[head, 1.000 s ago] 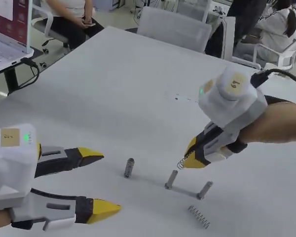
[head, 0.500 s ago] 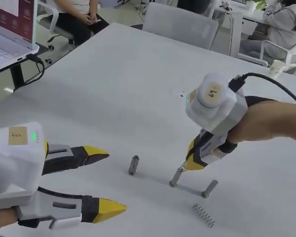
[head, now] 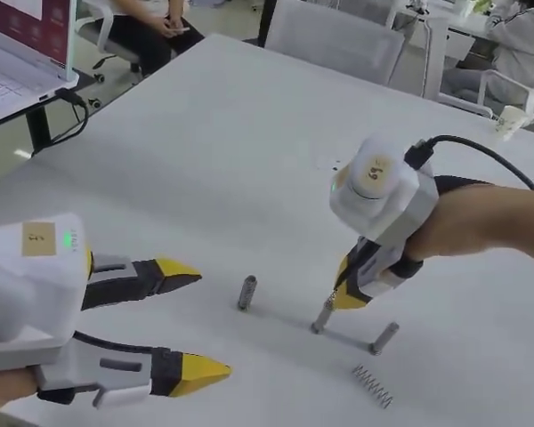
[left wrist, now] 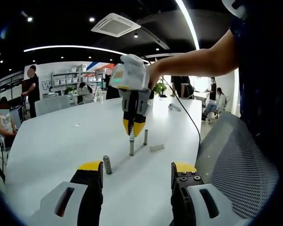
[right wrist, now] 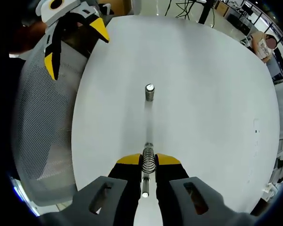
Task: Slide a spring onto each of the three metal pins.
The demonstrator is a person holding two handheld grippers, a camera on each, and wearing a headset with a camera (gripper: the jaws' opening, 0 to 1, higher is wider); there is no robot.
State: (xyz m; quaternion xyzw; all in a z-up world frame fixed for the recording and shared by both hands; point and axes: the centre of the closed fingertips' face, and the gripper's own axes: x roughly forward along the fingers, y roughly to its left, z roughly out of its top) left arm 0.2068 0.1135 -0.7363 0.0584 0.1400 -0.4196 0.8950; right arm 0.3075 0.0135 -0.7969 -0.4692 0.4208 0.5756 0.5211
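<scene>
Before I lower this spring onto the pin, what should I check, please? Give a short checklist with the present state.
1. Grip on held spring by right hand-held gripper: ok, jaws shut on it.
2. Spring in line above middle pin: ok, by the left gripper view.
3. Spring end already over the pin tip: cannot tell.
4. Idle left hand-held gripper open, apart from the pins: ok.
5. Spare loose spring ready beside bare third pin: ok.

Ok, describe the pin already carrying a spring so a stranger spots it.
On the white table, three metal pins stand in a row. It is the end pin nearest the left hand-held gripper, its shaft wrapped in coils, unlike its neighbours.
</scene>
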